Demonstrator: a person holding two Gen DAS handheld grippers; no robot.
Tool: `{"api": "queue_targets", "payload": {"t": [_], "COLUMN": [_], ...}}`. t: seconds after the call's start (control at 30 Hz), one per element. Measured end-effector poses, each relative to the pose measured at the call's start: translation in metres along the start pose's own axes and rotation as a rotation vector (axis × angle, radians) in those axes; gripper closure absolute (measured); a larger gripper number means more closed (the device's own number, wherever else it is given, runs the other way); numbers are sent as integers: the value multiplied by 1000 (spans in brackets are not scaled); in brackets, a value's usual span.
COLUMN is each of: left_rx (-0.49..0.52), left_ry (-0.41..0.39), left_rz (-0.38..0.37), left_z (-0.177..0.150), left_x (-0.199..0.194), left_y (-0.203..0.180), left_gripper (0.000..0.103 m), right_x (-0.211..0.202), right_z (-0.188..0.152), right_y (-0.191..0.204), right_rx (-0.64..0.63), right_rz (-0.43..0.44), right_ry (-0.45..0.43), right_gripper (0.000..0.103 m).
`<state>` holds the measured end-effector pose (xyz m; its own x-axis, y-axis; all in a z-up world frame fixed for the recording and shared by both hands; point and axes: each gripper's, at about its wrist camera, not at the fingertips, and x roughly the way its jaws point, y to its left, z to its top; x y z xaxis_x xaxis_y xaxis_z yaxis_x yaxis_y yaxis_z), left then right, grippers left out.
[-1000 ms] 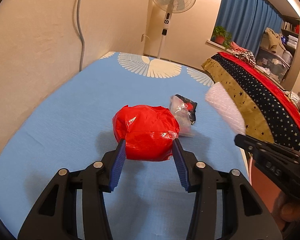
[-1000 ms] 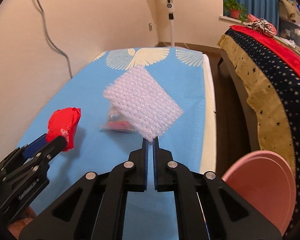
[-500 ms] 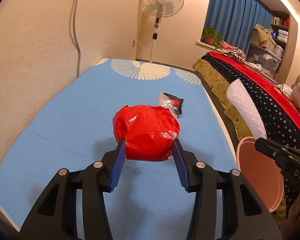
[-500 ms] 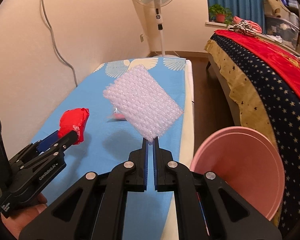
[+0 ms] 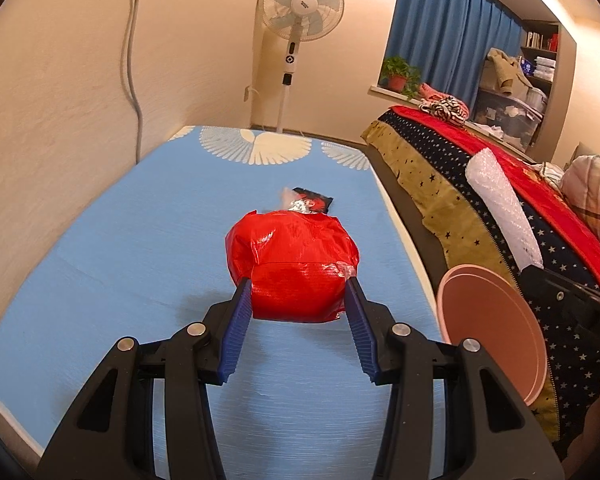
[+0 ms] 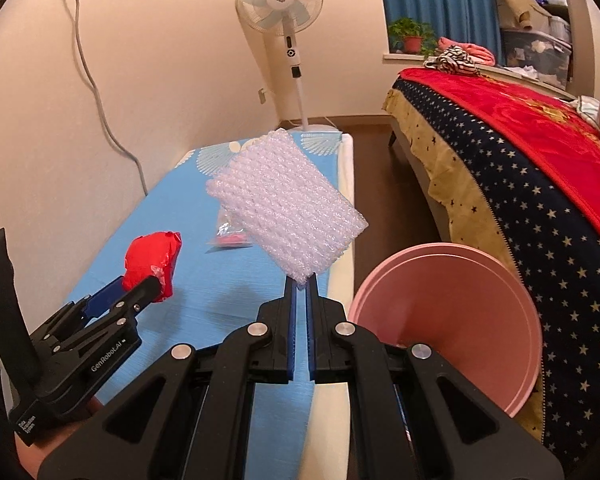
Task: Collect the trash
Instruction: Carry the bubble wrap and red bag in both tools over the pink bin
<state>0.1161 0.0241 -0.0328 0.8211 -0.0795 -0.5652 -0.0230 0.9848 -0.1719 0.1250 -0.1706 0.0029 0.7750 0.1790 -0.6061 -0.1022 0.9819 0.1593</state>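
My left gripper (image 5: 298, 292) is shut on a crumpled red plastic bag (image 5: 294, 264) and holds it above the blue mattress (image 5: 140, 240). It also shows in the right wrist view (image 6: 140, 280) with the red bag (image 6: 152, 254). My right gripper (image 6: 300, 280) is shut on a sheet of white bubble wrap (image 6: 286, 216), held in the air just left of the pink bin (image 6: 448, 320). The bubble wrap (image 5: 500, 208) and bin (image 5: 496, 320) show at the right of the left wrist view. A clear and black wrapper (image 5: 306, 202) lies on the mattress beyond the red bag.
A bed with a starry dark cover and red blanket (image 6: 520, 152) stands to the right, behind the bin. A standing fan (image 6: 284, 20) is at the far end of the mattress. A wall with a hanging cable (image 5: 132, 60) runs along the left.
Both grippers have pulled back and risen with their loads. The pink bin has come further into view beside the right gripper. The wrapper on the mattress looks farther away.
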Motion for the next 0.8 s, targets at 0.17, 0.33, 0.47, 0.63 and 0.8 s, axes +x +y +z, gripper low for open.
{"api": "queue_targets", "payload": {"t": [0.17,0.33,0.47,0.63,0.8], "left_rx": [0,-3,2,18,26], "left_ry": [-4,-6,-9,-13,-14], "left_rz": [-11,-18,-23,-31,-37], "left_z": [-1,-1,-1,-1,-1], "left_x": [-2,-2,-1,-1,2], "left_y": [-2,-2,-4,-9,-12], "left_gripper": [57,57,57,57,57], "right_x": [-5,-5,-5,-3,-2], "right_z": [1,1,1,2,3], "right_y": [-7,-12,-14,-18,-20], "right_rx": [20,36,46,61,68], "right_rz": [-14,-28,-37,-47,-56], "right_ry": [-14,-16,-21,-24,-28], "right_gripper": [98,98,98,98,98]}}
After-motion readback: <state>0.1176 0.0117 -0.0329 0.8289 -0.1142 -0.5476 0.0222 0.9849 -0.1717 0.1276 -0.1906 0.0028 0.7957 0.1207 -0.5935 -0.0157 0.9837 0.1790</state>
